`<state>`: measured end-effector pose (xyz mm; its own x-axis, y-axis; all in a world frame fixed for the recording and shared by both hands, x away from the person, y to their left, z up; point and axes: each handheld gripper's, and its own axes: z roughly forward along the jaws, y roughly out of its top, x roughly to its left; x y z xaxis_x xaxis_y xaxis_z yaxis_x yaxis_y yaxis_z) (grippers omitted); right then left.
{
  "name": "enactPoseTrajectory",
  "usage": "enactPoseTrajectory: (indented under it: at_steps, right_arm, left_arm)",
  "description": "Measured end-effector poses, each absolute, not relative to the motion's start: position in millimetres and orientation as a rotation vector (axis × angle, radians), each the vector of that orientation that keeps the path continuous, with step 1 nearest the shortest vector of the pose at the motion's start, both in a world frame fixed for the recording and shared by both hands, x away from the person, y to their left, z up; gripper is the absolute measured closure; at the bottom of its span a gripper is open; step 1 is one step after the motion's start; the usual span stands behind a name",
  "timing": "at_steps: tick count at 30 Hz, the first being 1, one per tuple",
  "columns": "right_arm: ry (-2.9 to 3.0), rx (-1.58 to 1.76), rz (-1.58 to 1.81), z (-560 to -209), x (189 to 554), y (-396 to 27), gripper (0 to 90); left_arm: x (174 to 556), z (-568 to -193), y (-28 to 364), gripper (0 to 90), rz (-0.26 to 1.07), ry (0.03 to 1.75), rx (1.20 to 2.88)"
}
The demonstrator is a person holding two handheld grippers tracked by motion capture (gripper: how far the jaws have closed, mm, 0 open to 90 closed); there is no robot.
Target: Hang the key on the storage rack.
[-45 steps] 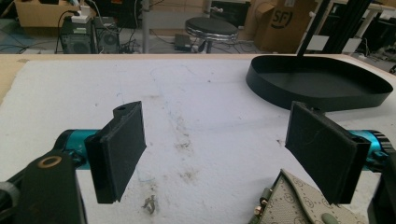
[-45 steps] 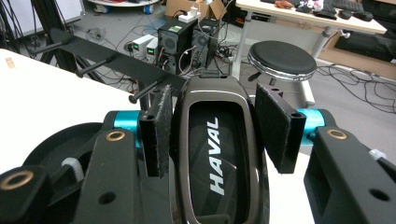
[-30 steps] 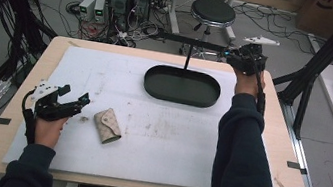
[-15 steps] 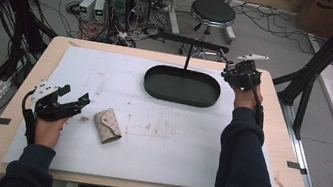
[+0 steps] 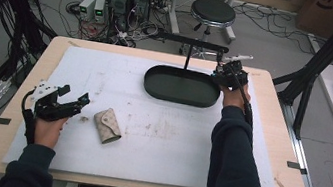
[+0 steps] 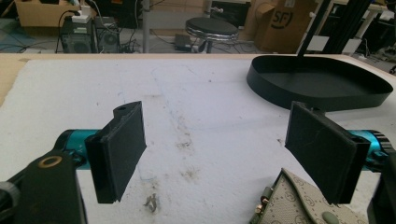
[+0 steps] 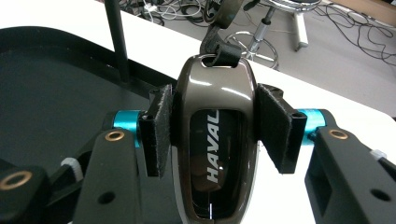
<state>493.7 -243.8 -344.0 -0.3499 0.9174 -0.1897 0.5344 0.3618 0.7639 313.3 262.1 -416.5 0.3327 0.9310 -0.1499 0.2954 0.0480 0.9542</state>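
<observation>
1. Fob [image 7: 214,135] sits clamped between the right gripper's [image 7: 212,126] pads, which press on its two long sides; in the high view that gripper [image 5: 230,76] hangs at the tray's [image 5: 156,79] 3 o'clock rim.
2. Glossy brown shell, hard and smooth, so I judge it slippery: a squeeze across the narrow flanks, as now, suits it better than one on the curved face.
3. It looks light and stiff, and probably takes a firm pinch without harm, though a drop on the tray could scuff the gloss.
4. Strap loop [image 7: 219,51] at the fob's 12 o'clock end is soft and would dangle; it makes a poor handle.
5. Left gripper [image 6: 229,149] rests with jaws wide apart and nothing between them; in the high view it lies at the table's [image 5: 272,115] 9 o'clock side [image 5: 59,104].
6. Wallet [image 5: 107,125], beige and patterned, lies on the white mat [image 5: 172,140] just at 3 o'clock of the left gripper; it looks soft and flat, best taken across its short edge.
7. Hard to make out: the fob's lower end is cut off by the frame, its back is hidden, and whether it touches the tray rim I cannot tell.
8. Post [image 7: 116,42] rises from the tray behind the fob; the wallet [image 6: 303,203] is cut off in the left gripper view.
</observation>
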Motion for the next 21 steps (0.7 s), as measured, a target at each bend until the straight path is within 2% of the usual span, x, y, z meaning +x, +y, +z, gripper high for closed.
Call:
enactPoseTrajectory:
  at_steps: [3, 4, 16, 21]
  right_arm:
    - [2.01, 1.261, 0.816, -343, 493, -246, 48.0]
    - [2.001, 1.252, 0.84, -340, 492, -249, 44.4]
    - [2.02, 1.206, 0.94, -317, 471, -268, 40.3]
    - [2.001, 1.195, 0.969, -305, 456, -280, 32.7]
  left_arm:
    - [313, -416, 262, 19.9, 0.716, 1.181, 1.481]
    - [313, -416, 262, 19.9, 0.717, 1.181, 1.481]
    - [313, -416, 262, 19.9, 0.714, 1.18, 1.484]
    - [313, -416, 261, 19.9, 0.715, 1.178, 1.483]
